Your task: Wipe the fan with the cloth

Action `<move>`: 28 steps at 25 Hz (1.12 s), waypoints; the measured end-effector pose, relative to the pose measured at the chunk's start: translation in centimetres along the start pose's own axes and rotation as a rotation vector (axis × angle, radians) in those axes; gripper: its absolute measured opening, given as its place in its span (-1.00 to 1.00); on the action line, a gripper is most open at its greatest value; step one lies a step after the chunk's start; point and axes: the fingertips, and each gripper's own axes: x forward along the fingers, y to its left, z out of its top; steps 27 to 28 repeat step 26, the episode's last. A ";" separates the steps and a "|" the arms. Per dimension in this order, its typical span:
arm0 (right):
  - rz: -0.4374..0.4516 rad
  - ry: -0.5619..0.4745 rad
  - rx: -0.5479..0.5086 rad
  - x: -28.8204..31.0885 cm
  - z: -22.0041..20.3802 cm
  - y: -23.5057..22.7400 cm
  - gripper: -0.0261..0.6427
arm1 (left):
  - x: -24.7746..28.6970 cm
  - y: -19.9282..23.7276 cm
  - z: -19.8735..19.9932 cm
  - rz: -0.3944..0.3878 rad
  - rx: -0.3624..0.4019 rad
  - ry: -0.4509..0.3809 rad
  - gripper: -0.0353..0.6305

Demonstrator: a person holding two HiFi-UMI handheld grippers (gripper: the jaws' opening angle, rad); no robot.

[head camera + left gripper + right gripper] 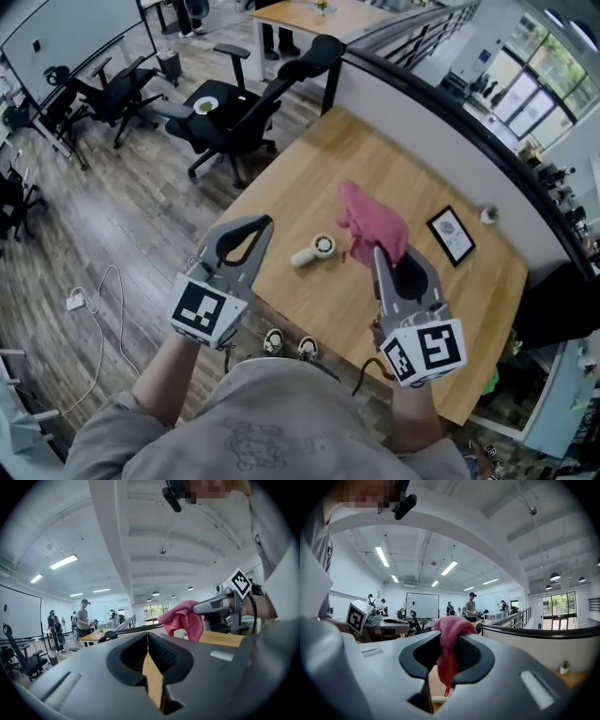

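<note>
A small white hand-held fan [314, 250] lies on the wooden table [309, 300], near its front edge. My right gripper [378, 251] hangs above the table just right of the fan, shut on a pink cloth [370, 220]. In the right gripper view the cloth [449, 627] is bunched between the jaws and droops below them. My left gripper [265, 223] is held up left of the fan, over the table's edge. Its jaws [147, 637] are shut with nothing between them. The left gripper view shows the cloth [183, 618] in the right gripper [206, 605].
A black-framed picture [451, 234] and a small white object [488, 216] lie at the table's far right. A dark partition rail [450, 112] runs behind the table. A black office chair [239, 112] stands to the left, and a cable [94, 295] lies on the floor. People stand in the background.
</note>
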 end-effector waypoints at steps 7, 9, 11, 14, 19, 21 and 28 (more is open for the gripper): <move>0.006 -0.022 -0.003 -3.1 1.4 1.1 -0.69 | -2.1 -1.2 2.0 0.006 0.001 -0.017 -0.88; 0.005 -0.010 0.001 -3.6 1.0 1.3 -0.69 | -2.6 -1.3 1.9 0.007 -0.006 -0.018 -0.88; 0.002 0.008 0.010 -3.9 0.2 1.6 -0.69 | -3.2 -1.3 1.4 0.018 -0.014 -0.013 -0.89; 0.004 0.048 0.024 -4.0 -1.6 1.7 -0.69 | -3.3 -1.5 0.4 0.020 -0.039 0.008 -0.89; 0.012 0.077 0.048 -4.1 -3.0 1.8 -0.69 | -2.6 -2.7 0.1 -0.012 -0.048 0.037 -0.89; 0.016 0.069 0.053 -4.0 -2.8 1.8 -0.69 | -2.3 -3.0 0.2 -0.020 -0.066 0.039 -0.89; 0.008 0.052 0.057 -3.5 -2.5 1.8 -0.69 | -2.4 -2.1 1.4 -0.001 -0.146 -0.021 -0.89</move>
